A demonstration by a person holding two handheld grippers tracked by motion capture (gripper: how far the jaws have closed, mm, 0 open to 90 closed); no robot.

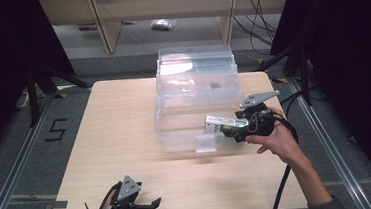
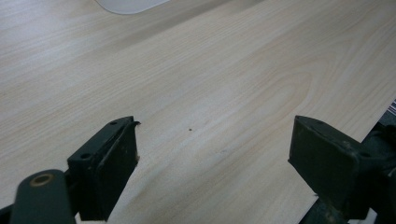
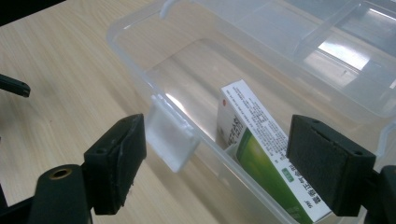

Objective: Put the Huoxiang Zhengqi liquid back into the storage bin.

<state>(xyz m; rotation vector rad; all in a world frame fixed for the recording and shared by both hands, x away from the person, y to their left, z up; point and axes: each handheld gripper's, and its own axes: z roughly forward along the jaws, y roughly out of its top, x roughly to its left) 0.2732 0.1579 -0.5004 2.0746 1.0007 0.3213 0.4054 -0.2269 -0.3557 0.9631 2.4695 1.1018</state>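
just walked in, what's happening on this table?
A person is working with a hand-held gripper in each hand at a wooden table. The right hand-held gripper hovers at the near wall of an open clear plastic storage box, its jaws open on either side of a green-and-white carton that leans inside the box without touching its pads. The box's lid is folded back behind it. The left hand-held gripper rests open and empty at the table's near edge.
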